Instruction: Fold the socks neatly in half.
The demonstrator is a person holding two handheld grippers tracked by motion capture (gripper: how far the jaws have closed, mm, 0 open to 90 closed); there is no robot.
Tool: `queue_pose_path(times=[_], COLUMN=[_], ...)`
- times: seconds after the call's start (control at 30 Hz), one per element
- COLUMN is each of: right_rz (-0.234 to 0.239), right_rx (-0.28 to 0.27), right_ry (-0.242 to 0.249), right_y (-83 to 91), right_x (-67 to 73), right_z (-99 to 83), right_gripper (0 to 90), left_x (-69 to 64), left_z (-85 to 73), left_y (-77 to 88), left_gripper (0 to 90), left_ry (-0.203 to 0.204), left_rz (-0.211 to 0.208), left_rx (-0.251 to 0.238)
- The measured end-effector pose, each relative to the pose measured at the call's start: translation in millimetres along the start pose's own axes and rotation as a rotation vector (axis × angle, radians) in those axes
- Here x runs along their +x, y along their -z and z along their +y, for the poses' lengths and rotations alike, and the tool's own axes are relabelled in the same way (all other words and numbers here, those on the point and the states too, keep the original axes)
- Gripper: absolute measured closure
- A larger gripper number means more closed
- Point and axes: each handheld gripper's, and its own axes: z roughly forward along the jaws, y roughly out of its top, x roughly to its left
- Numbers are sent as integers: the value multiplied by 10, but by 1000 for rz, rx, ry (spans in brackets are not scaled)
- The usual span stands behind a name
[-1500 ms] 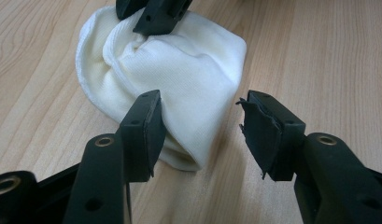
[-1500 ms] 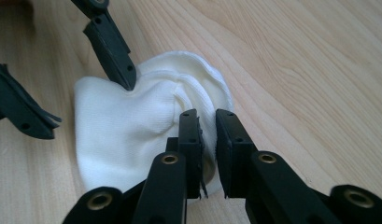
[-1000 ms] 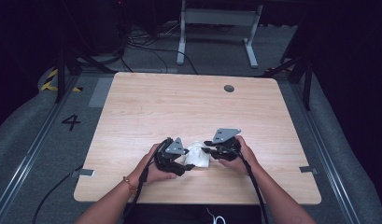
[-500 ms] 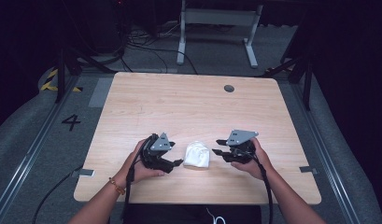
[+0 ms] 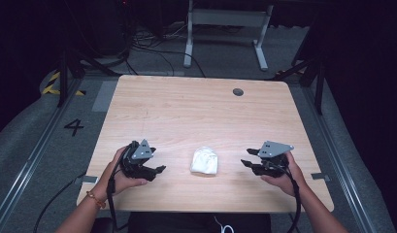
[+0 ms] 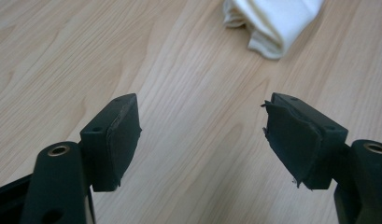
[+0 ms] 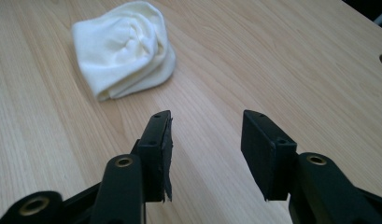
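A small white folded cloth (image 5: 204, 160) lies on the wooden table (image 5: 196, 111) near its front edge, midway between my two grippers. My left gripper (image 5: 159, 170) is well to the left of it, jaws apart and empty; the cloth (image 6: 272, 21) sits beyond its jaws (image 6: 202, 135) at the upper right. My right gripper (image 5: 245, 158) hovers to the right of the cloth, and its jaws have just been opening, with nothing between them. In the right gripper view the cloth (image 7: 123, 49) lies ahead and left of the gripper (image 7: 207, 144).
A round cable hole (image 5: 238, 91) marks the table's far right part. Beyond the far edge stands a white metal frame (image 5: 225, 29) on the floor, with cables around it. A floor marking "4" (image 5: 74, 127) lies left of the table.
Both grippers have let go of the white cloth and drawn apart sideways, left one to the left, right one to the right. The cloth stays on the table between them.
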Motion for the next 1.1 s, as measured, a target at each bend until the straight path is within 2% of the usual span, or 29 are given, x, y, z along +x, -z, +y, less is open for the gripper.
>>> queue_pose_path(times=[0.27, 0.37, 0.4, 0.43, 0.5, 0.53, 0.57, 0.73, 1.0, 1.07, 1.1], right_rz=[-36, -68, -68, -87, -94, -94, -108, -135, -154, -152, -158], right_rx=[4, 16, 16, 18, 21, 21, 22, 29, 34, 33, 32], right_ry=[-35, -62, -62, -65, -100, -100, -123, -158, -211, -218, -233], right_y=[159, 258, 258, 311, 372, 372, 423, 500, 622, 636, 652], right_x=[-68, -131, -131, -176, -211, -211, -239, -288, -326, -333, -339], right_z=[-228, -390, -390, -473, -560, -560, -647, -800, -1104, -1131, -1169], right_gripper=[518, 500, 500, 489, 487, 487, 484, 477, 437, 434, 426], left_x=[63, 105, 105, 124, 144, 144, 167, 201, 278, 290, 301], left_z=[-183, -257, -257, -298, -341, -341, -383, -460, -630, -656, -692], left_y=[77, 116, 116, 139, 156, 156, 171, 180, 266, 275, 283], left_gripper=[266, 266, 266, 266, 266, 266, 266, 267, 265, 263, 263], left_ry=[20, 31, 31, 41, 45, 45, 51, 65, 118, 130, 154], left_rz=[38, 49, 49, 51, 64, 64, 70, 74, 75, 75, 64], left_rx=[33, 45, 45, 43, 44, 44, 54, 64, 64, 60, 62])
